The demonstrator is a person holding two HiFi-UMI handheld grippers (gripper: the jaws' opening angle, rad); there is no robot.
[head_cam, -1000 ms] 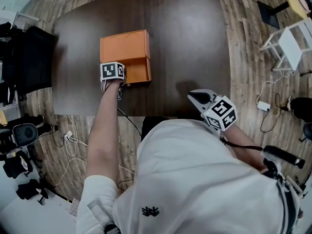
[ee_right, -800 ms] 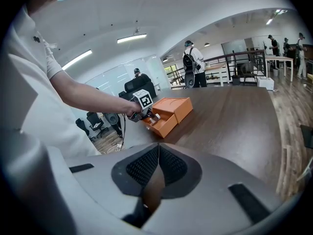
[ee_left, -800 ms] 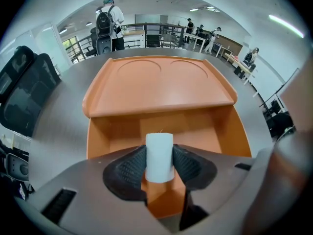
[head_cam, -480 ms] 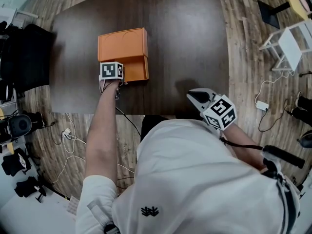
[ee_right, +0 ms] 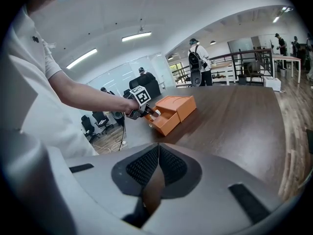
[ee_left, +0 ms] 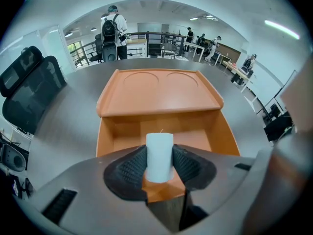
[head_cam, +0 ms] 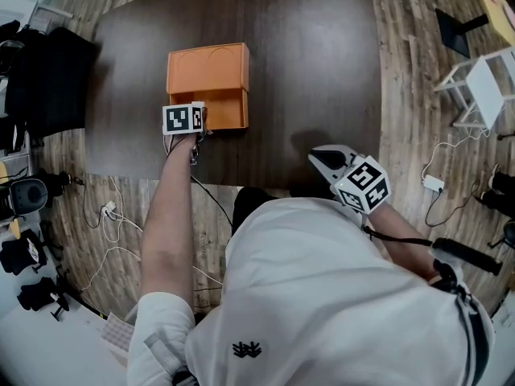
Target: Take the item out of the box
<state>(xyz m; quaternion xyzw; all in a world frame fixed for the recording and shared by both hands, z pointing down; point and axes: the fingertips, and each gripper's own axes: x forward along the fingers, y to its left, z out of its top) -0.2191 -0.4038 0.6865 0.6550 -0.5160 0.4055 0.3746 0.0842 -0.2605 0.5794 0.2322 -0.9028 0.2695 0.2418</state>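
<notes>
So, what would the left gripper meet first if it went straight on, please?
Probably the open drawer of the orange box: the left gripper, shut on the white candle, points at its back wall, though depth is unclear.

We find no words, numbers or brand names that can be read. The marker cube (head_cam: pixel 184 119) left of centre in the head view and the marker cube (head_cam: pixel 364 185) at lower right carry only black-and-white square patterns. A small dark emblem (head_cam: pixel 249 349) sits on the white shirt (head_cam: pixel 322 296) at the bottom of that view, a stylised shape without letters.
</notes>
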